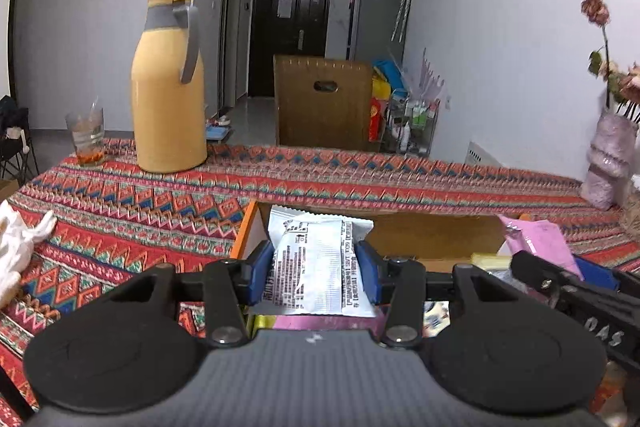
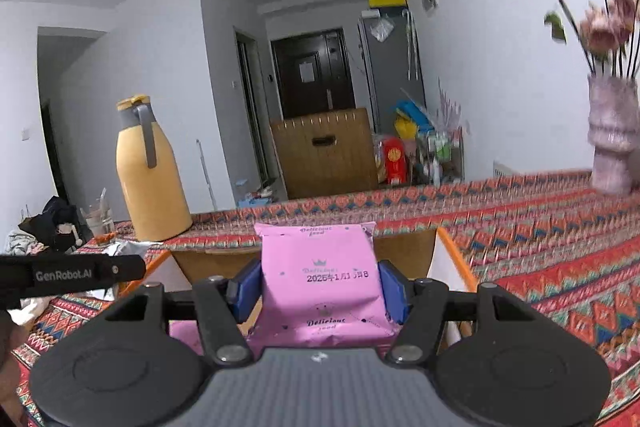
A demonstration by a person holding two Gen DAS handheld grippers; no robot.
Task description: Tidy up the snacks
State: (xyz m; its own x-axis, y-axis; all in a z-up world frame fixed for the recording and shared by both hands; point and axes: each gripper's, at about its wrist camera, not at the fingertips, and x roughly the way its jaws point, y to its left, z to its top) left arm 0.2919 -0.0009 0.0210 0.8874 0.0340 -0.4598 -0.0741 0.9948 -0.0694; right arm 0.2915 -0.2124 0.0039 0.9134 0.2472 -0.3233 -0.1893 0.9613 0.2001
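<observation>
My left gripper [image 1: 316, 263] is shut on a white snack packet [image 1: 312, 267] with black print, held over an open cardboard box [image 1: 432, 235] with orange-edged flaps. My right gripper [image 2: 320, 287] is shut on a pink snack packet [image 2: 320, 279] marked "Delicious food", held over the same box [image 2: 404, 251]. The pink packet and the right gripper's blue pad also show at the right of the left wrist view [image 1: 536, 239]. More packets lie in the box under the grippers, mostly hidden.
A tall yellow thermos [image 1: 168, 87] and a glass [image 1: 86, 137] stand at the far left of the patterned tablecloth [image 1: 360, 175]. A pink vase with dried flowers [image 2: 612, 135] stands at the far right. A white crumpled item [image 1: 20, 247] lies left.
</observation>
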